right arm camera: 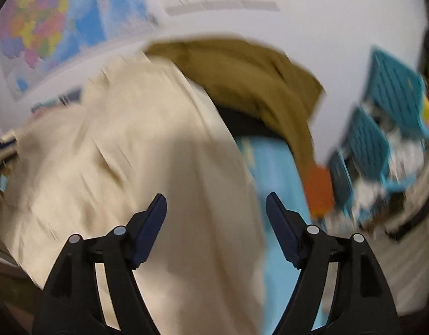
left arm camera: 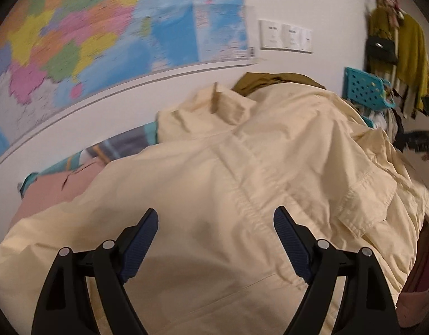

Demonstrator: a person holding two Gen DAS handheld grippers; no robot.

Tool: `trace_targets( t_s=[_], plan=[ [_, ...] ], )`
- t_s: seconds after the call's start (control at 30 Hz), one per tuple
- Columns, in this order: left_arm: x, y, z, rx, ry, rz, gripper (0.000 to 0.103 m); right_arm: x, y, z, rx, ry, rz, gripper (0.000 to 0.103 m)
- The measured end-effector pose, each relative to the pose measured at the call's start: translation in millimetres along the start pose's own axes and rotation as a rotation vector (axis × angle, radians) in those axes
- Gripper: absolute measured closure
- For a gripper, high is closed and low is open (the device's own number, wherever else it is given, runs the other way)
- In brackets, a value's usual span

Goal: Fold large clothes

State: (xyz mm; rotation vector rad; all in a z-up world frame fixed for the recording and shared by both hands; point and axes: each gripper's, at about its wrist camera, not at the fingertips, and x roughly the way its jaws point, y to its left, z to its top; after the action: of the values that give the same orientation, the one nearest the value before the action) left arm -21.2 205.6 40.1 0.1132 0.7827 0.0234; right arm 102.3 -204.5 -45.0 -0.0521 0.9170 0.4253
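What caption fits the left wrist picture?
Open left gripper above a cream jacket spread on the bed, wall map behind.

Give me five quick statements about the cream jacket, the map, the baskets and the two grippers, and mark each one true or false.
1. The left gripper is clamped on the cream jacket. False: its jaws stand open above the fabric, with nothing pinched.
2. A coloured map hangs on the wall behind the jacket. True.
3. The right gripper is open. True.
4. The garment lying behind the cream jacket is bright red. False: it is an olive-brown garment.
5. Teal perforated baskets stand to the right in the right wrist view. True.
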Motion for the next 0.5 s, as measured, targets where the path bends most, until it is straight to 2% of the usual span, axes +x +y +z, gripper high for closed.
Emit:
trace_targets(
  t_s=[0.1, 0.13, 0.17, 0.2, 0.23, 0.27, 0.33, 0.5],
  plan=[
    [9.5, -11.1, 2.9, 0.017, 0.015, -0.029, 0.021, 1.9, -17.2, -28.9, 0.046, 0.064, 0.031, 0.029],
    [12.2, -13.4, 3.5, 0.022, 0.019, -0.032, 0.021, 1.4, -21.1, -36.9, 0.058, 0.074, 0.065, 0.047],
    [15.4, -17.2, 5.0, 0.026, 0.024, -0.037, 0.021, 0.7, -22.6, -41.4, 0.059, 0.077, 0.102, 0.07],
    [17.5, -18.3, 6.1, 0.027, 0.028, -0.043, 0.021, -2.4, -22.4, -43.4, 0.056, 0.066, 0.129, 0.077],
    [19.1, -21.4, 7.3, 0.03, 0.032, -0.054, 0.021, -6.8, -21.9, -43.1, 0.048, 0.051, 0.154, 0.091],
    [20.5, -24.2, 8.4, 0.033, 0.034, -0.06, 0.021, -11.4, -21.7, -42.1, 0.048, 0.038, 0.17, 0.095],
    [21.3, -28.0, 9.0, 0.041, 0.035, -0.064, 0.021, -20.9, -22.1, -34.0, 0.043, 0.015, 0.156, 0.096],
    [16.5, -33.2, 12.2, 0.061, 0.028, -0.067, 0.021, -90.2, -28.2, 21.3, 0.037, -0.174, 0.202, 0.097]
  ],
)
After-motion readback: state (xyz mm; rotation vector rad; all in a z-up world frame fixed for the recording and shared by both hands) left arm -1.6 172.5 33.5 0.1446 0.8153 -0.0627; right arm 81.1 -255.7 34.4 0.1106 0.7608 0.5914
